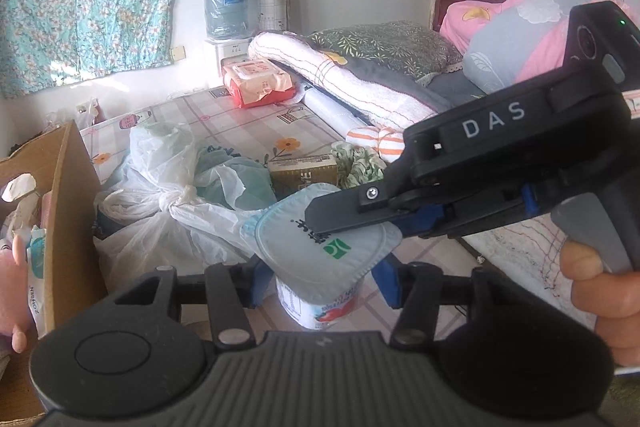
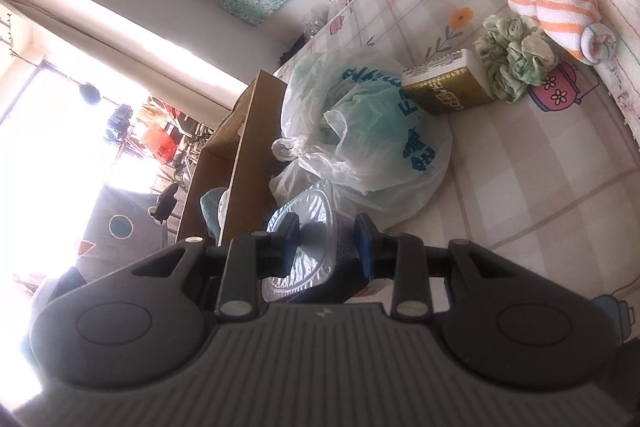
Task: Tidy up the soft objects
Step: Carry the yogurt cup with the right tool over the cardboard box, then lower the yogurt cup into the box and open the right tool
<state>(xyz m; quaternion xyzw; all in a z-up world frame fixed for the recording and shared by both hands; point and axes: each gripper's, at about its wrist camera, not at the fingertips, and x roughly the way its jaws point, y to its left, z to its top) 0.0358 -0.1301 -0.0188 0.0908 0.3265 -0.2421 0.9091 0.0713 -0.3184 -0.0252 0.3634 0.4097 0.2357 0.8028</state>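
Yogurt cup (image 1: 320, 267) is clamped by both grippers: left (image 1: 320, 281) on its body, right (image 1: 360, 223) on the lid. Carry it level toward the cardboard box (image 1: 68, 211) beside it.

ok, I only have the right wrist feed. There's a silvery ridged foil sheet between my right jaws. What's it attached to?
Observer: The left wrist view shows it is the pale blue foil lid of a white plastic yogurt cup with a red fruit print. The right gripper pinches the lid's edge.
Operator: Is the cup resting on the bed?
Observer: Its base is hidden, but the left gripper clamps its body, with blue pads on either side just under the lid.
Operator: Anything in the brown cardboard box?
Observer: A pink plush toy shows at its open side.
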